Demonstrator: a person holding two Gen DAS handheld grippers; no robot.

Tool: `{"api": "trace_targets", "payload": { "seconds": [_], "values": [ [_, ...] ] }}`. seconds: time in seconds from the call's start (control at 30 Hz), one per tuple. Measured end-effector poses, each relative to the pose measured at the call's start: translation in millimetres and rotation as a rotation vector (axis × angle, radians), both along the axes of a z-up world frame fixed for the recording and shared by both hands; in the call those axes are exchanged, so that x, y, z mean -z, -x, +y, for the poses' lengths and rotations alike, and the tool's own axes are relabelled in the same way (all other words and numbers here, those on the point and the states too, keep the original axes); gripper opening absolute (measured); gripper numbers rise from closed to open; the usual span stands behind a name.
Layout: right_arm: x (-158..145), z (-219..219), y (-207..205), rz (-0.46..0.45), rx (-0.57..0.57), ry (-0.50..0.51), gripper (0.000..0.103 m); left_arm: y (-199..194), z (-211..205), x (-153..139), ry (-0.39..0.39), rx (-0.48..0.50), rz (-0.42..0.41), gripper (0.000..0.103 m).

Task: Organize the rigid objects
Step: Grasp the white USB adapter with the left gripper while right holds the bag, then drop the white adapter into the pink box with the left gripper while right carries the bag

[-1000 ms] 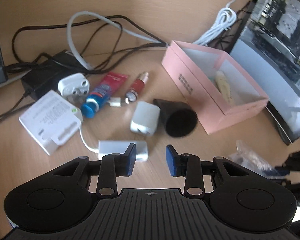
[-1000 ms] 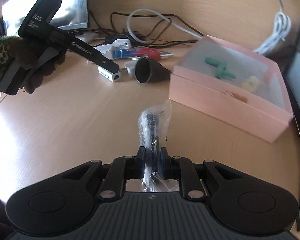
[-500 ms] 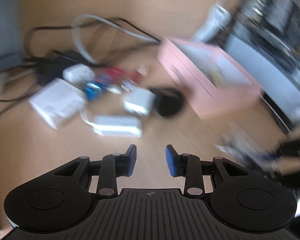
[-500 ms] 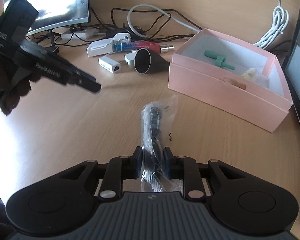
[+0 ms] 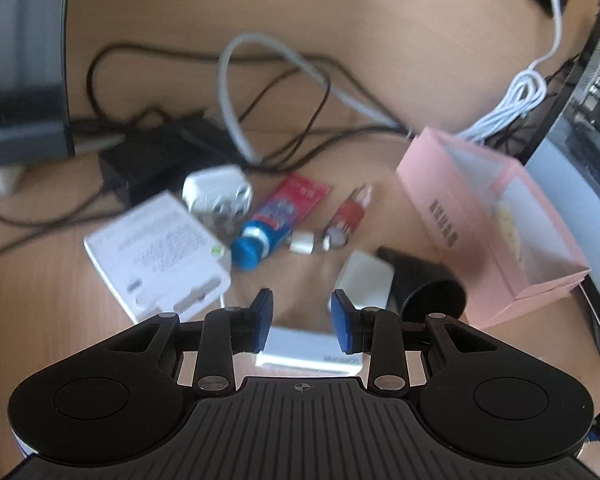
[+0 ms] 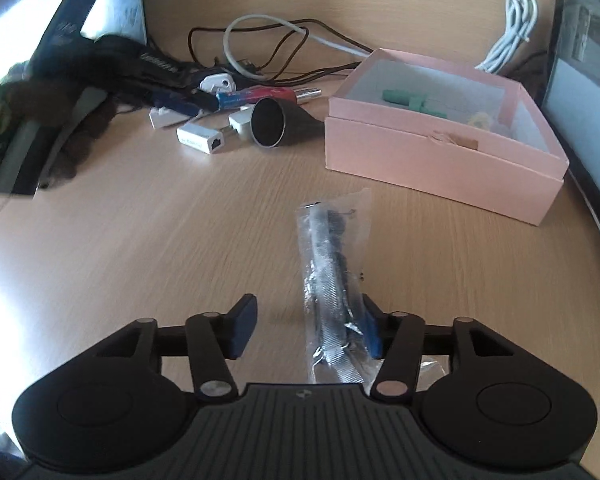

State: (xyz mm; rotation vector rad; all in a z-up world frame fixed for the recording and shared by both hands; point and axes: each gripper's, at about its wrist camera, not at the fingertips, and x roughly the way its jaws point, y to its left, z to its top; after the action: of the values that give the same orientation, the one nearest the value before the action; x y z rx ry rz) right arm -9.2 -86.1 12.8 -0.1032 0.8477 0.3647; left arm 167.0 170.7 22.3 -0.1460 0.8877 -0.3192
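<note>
With its jaws standing apart, the right gripper (image 6: 306, 332) is leaving the plastic bag of parts (image 6: 332, 284) lying on the desk (image 6: 140, 220) against one fingertip, near the pink box (image 6: 440, 156), so a careless reclose is risking pinching only slippery film, while the left gripper (image 5: 300, 326), also apart, is hovering over the white adapter (image 5: 310, 354).

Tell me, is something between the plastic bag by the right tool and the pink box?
Nothing visible. Between the plastic bag, which lies inside the open right tool, and the pink box there is only bare table.

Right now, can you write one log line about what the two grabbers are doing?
left gripper: open, over white adapter | right gripper: open, plastic bag against one finger | pink box: open
</note>
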Motion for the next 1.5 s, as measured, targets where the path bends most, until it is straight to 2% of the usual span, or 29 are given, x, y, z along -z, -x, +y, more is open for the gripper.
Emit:
{"api": "trace_targets", "payload": {
  "seconds": [0.13,0.23,0.33,0.5,0.57,0.7,0.77,0.87,1.07,1.13,1.17,1.2,1.3,1.37,1.43,1.5],
  "values": [
    [-0.6,-5.3,1.3,0.019,-0.045,-0.029,0.066,20.8,7.2,1.3,0.056,0.005,0.038,0.034],
    [-2.8,-11.7,-6.4,0.045,-0.057,-0.061,0.066,53.9,9.2,2.7,0.093,0.040,0.055,0.034],
    [-1.5,-17.3,-12.1,0.048,-0.056,-0.089,0.066,92.3,1.2,4.4,0.041,0.081,0.040,0.037],
    [0.7,-13.9,-19.7,0.029,-0.058,-0.055,0.068,133.1,-33.2,3.6,-0.198,0.225,-0.033,0.037],
    [1.4,-11.5,-20.9,0.021,-0.055,-0.045,0.069,136.0,-42.1,3.5,-0.238,0.209,-0.045,0.037],
    [2.5,-7.6,-19.1,0.009,-0.047,-0.031,0.073,120.6,-43.8,0.5,-0.157,0.137,-0.032,0.037],
    [3.6,-6.4,-15.0,-0.006,-0.028,-0.026,0.073,109.2,-50.1,3.8,-0.182,0.129,-0.004,0.037],
    [6.5,-3.4,-6.2,-0.032,-0.016,-0.004,0.076,102.1,-58.0,4.9,-0.220,0.140,-0.017,0.037],
    [6.6,-2.3,-0.8,-0.035,0.035,0.006,0.078,96.5,-56.8,3.2,-0.168,0.089,0.032,0.037],
    [5.9,-3.1,-2.7,-0.025,0.054,-0.004,0.077,100.4,-57.0,3.3,-0.167,0.094,0.023,0.037],
    [5.3,-3.8,-4.4,-0.019,0.065,-0.010,0.076,104.2,-57.1,3.9,-0.171,0.099,0.011,0.033],
    [5.6,-4.7,-6.2,-0.017,0.071,-0.015,0.075,109.2,-56.9,4.9,-0.177,0.102,-0.004,0.025],
    [6.0,-4.1,-11.1,-0.021,0.084,-0.010,0.071,124.5,-52.2,7.4,-0.151,0.118,-0.032,0.025],
    [5.9,-2.6,-13.3,-0.025,0.084,0.007,0.064,134.5,-49.9,7.7,-0.138,0.121,-0.043,0.024],
    [3.3,0.3,-14.2,-0.025,0.063,0.026,0.039,143.5,-49.4,7.7,-0.138,0.125,-0.047,0.024],
    [0.2,3.0,-14.3,-0.014,0.041,0.043,0.024,151.3,-50.1,7.8,-0.138,0.136,-0.046,0.024]
  ]
}}
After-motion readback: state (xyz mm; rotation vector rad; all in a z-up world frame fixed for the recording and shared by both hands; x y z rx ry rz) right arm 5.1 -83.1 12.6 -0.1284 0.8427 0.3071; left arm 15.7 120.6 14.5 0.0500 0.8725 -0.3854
